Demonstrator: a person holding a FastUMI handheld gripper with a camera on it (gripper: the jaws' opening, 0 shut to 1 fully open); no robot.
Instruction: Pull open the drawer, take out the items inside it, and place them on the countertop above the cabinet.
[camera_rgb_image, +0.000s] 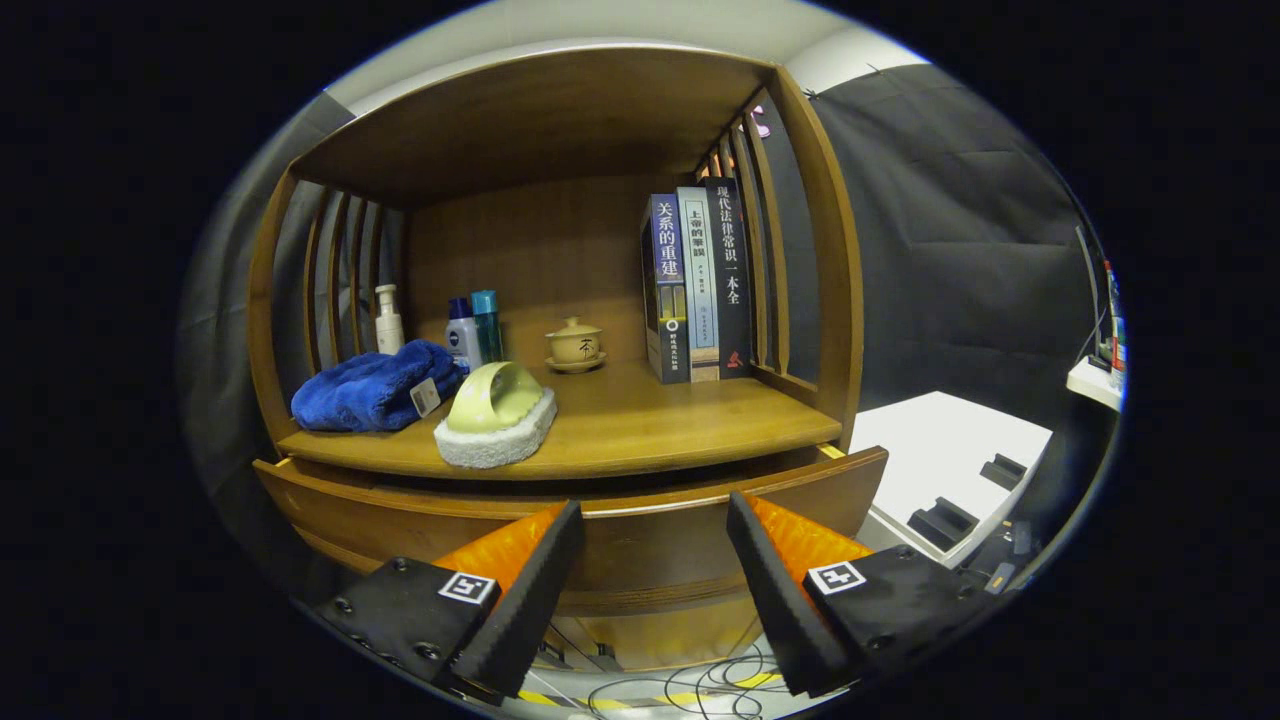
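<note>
While the gripper (655, 590) hung wide open and empty, the drawer (560, 520) front lay between and just beyond its fingers, seemingly only slightly out; fingers closing off-centre could slip from the wood; its contents were hidden; the countertop (650, 420) sat above.

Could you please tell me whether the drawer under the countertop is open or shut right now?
Partly open: the drawer front stands out from under the countertop, a dark gap between. The open gripper holds nothing.
</note>
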